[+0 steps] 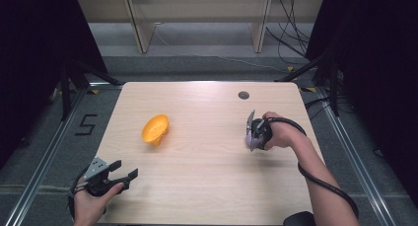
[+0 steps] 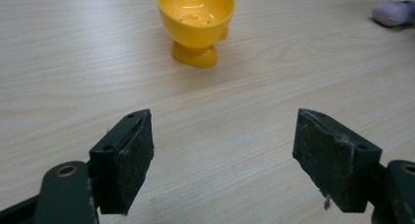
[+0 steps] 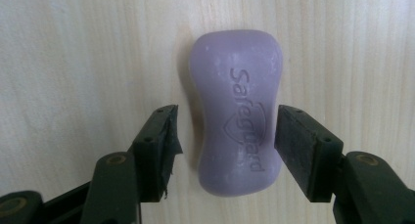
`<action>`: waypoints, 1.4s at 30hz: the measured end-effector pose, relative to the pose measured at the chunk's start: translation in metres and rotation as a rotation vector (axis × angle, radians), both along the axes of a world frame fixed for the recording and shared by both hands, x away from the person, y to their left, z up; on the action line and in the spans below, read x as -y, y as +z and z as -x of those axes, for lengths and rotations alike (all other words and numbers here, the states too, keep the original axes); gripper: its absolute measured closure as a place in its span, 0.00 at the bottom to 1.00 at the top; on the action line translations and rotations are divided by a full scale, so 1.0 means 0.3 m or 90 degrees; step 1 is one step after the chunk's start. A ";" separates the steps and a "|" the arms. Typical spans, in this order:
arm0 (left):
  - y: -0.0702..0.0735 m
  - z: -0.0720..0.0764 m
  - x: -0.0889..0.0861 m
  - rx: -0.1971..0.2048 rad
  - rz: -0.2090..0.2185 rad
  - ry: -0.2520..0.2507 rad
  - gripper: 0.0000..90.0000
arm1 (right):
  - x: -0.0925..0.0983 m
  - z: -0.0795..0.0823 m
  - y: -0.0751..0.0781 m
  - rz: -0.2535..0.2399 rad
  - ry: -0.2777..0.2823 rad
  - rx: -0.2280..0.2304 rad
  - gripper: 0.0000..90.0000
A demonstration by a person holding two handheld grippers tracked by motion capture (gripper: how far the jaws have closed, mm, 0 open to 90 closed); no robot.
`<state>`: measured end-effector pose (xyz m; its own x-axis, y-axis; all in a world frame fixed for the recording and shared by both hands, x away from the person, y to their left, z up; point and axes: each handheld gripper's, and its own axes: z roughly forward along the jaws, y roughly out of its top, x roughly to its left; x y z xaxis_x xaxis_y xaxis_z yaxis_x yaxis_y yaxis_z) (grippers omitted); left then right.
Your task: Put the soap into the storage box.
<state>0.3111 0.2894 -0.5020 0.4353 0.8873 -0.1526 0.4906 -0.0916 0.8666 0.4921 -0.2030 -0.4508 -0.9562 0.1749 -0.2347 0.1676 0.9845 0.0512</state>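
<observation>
Wooden table (image 3: 73,48); right hand-held gripper (image 3: 225,136) part-open astride purple soap (image 3: 237,121), untouched.

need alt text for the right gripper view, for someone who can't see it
A purple bar of soap stamped "Safeguard" lies flat on a pale wooden table, seen from straight above. The right gripper points down at it, its two black jaws standing on either side of the bar's narrow waist; a thin gap shows beside the left pad, and the right pad sits at the bar's edge.

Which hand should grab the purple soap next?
Right. The right gripper already straddles the purple soap, jaws open on either side. The left gripper sits far off, facing the yellow cup.
</observation>
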 end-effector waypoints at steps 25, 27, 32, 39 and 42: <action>-0.004 -0.004 0.002 -0.001 0.001 -0.010 0.25 | -0.018 -0.070 -0.048 0.020 0.021 -0.047 0.49; -0.004 -0.004 0.002 -0.001 0.000 -0.010 0.25 | -0.018 -0.067 -0.047 0.034 0.000 -0.056 0.50; -0.005 -0.004 0.001 0.000 0.006 -0.006 0.25 | -0.017 -0.078 -0.050 0.031 0.001 -0.064 0.51; -0.004 -0.003 0.002 -0.003 0.000 -0.004 0.25 | -0.009 -0.103 -0.064 0.019 0.023 -0.072 0.53; -0.006 -0.005 0.002 0.000 0.003 -0.006 0.25 | -0.006 -0.103 -0.071 0.026 -0.003 -0.086 0.54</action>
<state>0.3124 0.2889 -0.5039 0.4438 0.8822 -0.1575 0.4900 -0.0918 0.8669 0.5230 -0.2010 -0.4721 -0.9788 0.1721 -0.1107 0.1745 0.9846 -0.0120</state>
